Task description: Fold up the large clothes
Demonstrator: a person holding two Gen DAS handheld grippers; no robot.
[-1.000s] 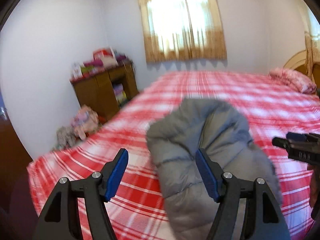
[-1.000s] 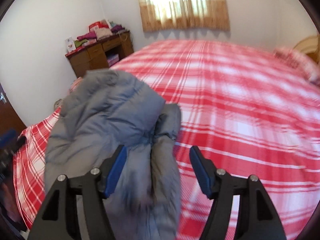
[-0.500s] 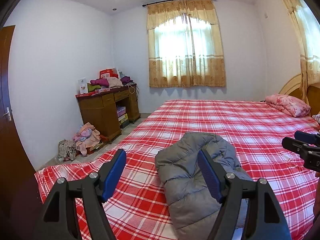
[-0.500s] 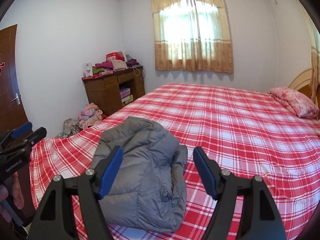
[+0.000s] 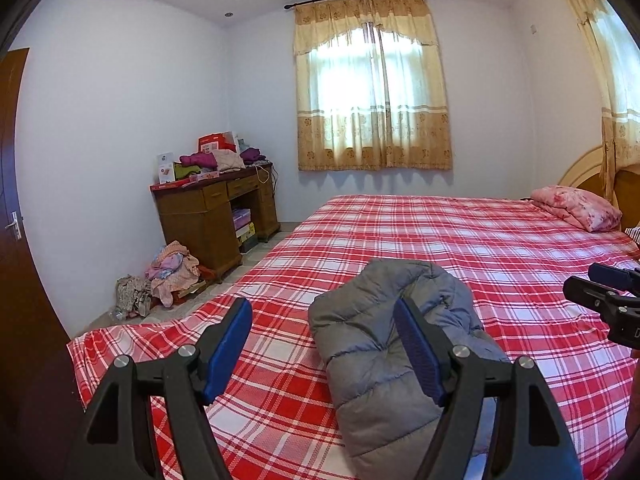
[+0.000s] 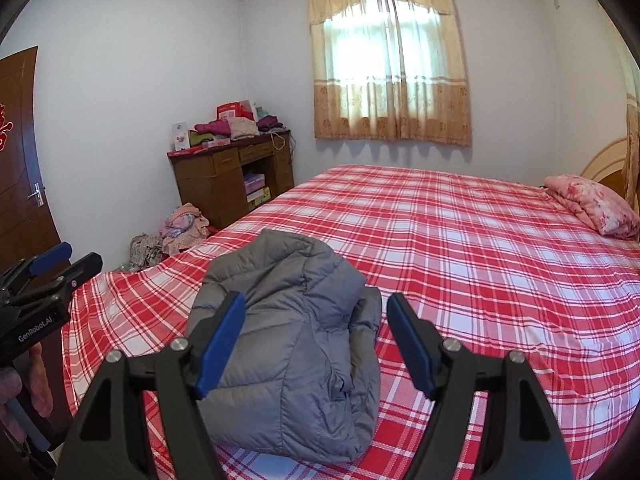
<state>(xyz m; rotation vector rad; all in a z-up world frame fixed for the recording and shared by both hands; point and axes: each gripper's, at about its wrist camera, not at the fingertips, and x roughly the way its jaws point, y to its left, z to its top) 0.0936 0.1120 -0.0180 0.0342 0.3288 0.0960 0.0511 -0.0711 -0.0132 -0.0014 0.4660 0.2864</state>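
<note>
A grey puffer jacket (image 5: 384, 344) lies folded in a compact bundle near the foot of the bed; it also shows in the right wrist view (image 6: 296, 332). My left gripper (image 5: 324, 344) is open and empty, held back from the jacket and a little left of it. My right gripper (image 6: 314, 336) is open and empty, held back from the jacket and above it. Each gripper shows at the edge of the other's view: the right gripper (image 5: 604, 300) and the left gripper (image 6: 60, 264). Neither touches the jacket.
The bed (image 6: 460, 240) has a red and white plaid cover, with a pink pillow (image 6: 592, 204) at the headboard. A wooden desk (image 5: 212, 216) piled with clothes stands at the left wall, with clothes heaped on the floor (image 5: 168, 276). A brown door (image 6: 20, 168) is at far left.
Both grippers have drawn back and tilted up from the jacket, which now lies still as a folded bundle on the bed. Both grippers stay open.
</note>
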